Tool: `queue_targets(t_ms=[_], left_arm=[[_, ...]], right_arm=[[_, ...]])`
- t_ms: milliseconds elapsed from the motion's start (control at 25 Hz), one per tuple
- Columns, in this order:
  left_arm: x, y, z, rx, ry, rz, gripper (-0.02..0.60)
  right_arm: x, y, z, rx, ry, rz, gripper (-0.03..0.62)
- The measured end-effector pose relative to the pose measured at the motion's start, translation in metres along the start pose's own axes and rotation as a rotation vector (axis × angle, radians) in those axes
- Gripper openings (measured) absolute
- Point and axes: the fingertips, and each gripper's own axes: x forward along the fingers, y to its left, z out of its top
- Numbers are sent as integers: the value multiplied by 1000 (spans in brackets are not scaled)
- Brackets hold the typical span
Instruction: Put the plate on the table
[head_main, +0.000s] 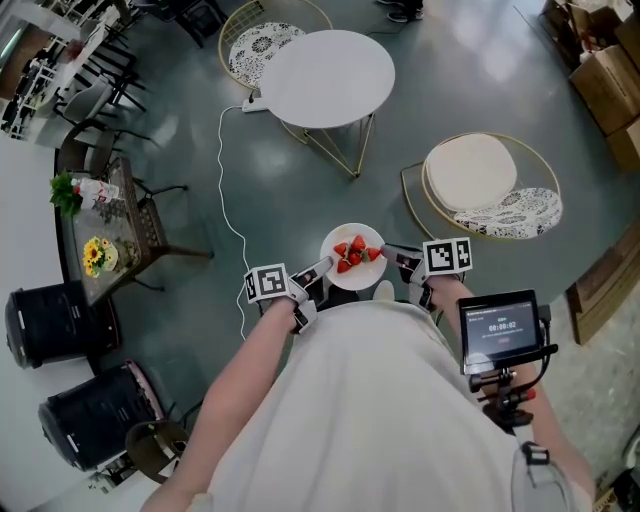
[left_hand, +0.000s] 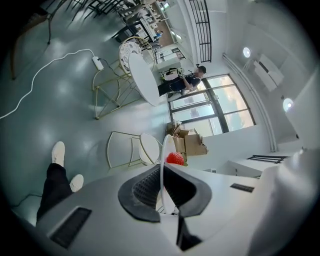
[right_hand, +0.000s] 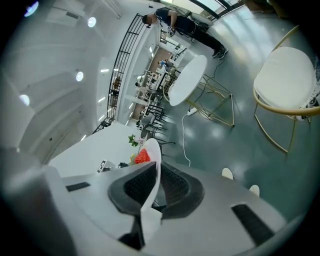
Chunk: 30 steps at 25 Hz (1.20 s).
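**White plate (head_main: 352, 255) hanging in mid-air, not on the table (head_main: 328, 78) yet**

So the plate, with a few red strawberries (head_main: 355, 250) on it, is hovering over the grey floor (head_main: 180, 180), well short of the round white table and on the person's side of it. On the rim away from the table's right side, the left tongs (head_main: 320, 268) are clamping down, ribbed pads squeezing the thin edge from both faces. On the opposite rim the right tongs (head_main: 392, 252) are doing exactly the same. Both gripper views are catching the plate edge-on, with a berry peeking over it. A gold-wire chair (head_main: 480, 180) with a cream cushion is sitting near the table's right.
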Motion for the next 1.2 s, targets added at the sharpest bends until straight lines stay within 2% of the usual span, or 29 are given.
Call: queue_targets(t_ms=[200, 400, 640, 880, 1200], left_arm=[[-8, 9, 12, -54, 10, -44, 14], [-13, 20, 32, -71, 35, -70, 12], [-10, 26, 73, -18, 36, -48, 14], [-9, 29, 113, 27, 35, -39, 14], [-39, 55, 176, -20, 62, -79, 14]], right_arm=[[19, 4, 11, 18, 18, 44, 26], [44, 6, 26, 5, 44, 40, 26], [68, 3, 53, 0, 40, -42, 26], [90, 7, 82, -7, 9, -89, 26], [156, 25, 111, -59, -2, -124, 26]])
